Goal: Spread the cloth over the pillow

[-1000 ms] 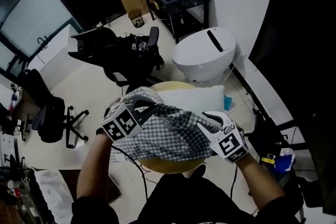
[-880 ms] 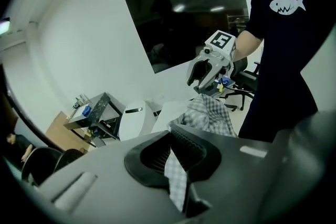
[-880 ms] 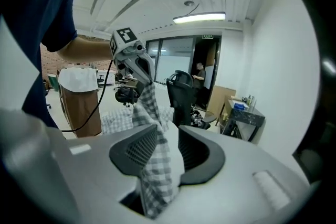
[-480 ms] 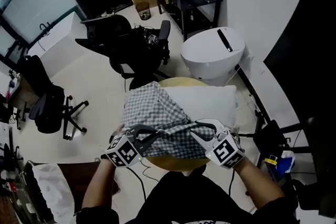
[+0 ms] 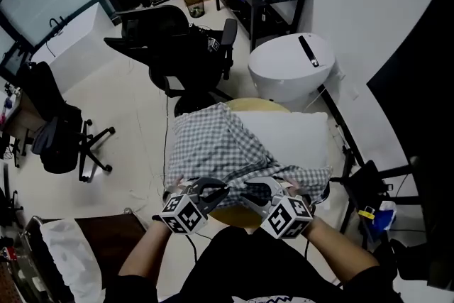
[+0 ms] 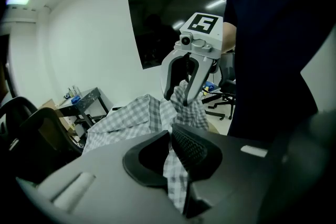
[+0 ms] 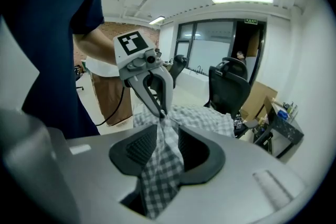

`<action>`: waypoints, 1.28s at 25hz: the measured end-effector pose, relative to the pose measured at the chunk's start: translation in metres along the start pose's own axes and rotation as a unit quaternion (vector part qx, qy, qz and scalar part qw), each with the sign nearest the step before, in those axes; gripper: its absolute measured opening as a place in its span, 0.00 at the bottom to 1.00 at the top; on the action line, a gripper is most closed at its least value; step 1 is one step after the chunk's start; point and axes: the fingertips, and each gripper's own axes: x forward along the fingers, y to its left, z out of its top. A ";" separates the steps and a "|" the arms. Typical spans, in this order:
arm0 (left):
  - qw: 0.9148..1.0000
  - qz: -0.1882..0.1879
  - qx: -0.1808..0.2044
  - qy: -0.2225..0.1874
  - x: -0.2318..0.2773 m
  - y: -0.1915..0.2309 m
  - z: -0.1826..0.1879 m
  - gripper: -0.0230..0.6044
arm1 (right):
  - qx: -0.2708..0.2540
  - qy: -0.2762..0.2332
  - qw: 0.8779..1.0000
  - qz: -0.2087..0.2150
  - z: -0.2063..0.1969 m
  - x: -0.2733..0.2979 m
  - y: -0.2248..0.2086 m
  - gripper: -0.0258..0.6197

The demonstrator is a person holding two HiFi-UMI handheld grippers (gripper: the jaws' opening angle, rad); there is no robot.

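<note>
One end of pillow [image 5: 298, 138] under cloth [image 5: 209, 142], table [image 5: 259, 104] mostly covered

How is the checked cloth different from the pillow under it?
The cloth has grey and white checks; the pillow is plain white. The cloth is crumpled and bunched; the pillow lies flat and smooth. The left gripper and the right gripper both pinch the cloth's near edge; nothing holds the pillow. Both look soft, and they lie together, with the cloth covering the pillow's left part.
</note>
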 end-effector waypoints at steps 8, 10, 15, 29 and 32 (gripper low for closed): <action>0.998 -0.011 0.054 -0.029 -0.007 -0.005 0.014 0.05 | -0.061 0.027 0.998 -0.014 0.010 0.022 0.010 0.25; 0.997 -0.014 0.061 -0.037 -0.008 -0.005 0.019 0.05 | -0.066 0.029 0.997 -0.024 0.012 0.024 0.008 0.24; 0.996 -0.014 0.067 -0.053 -0.010 -0.003 0.026 0.05 | -0.058 0.032 0.996 -0.054 0.015 0.022 0.002 0.05; 0.995 0.023 0.076 -0.060 -0.015 0.033 0.031 0.07 | 0.037 0.070 0.970 -0.228 -0.027 -0.071 -0.107 0.05; 0.996 0.016 0.073 -0.054 -0.006 0.033 0.032 0.07 | 0.063 0.072 0.958 -0.269 -0.047 -0.101 -0.143 0.05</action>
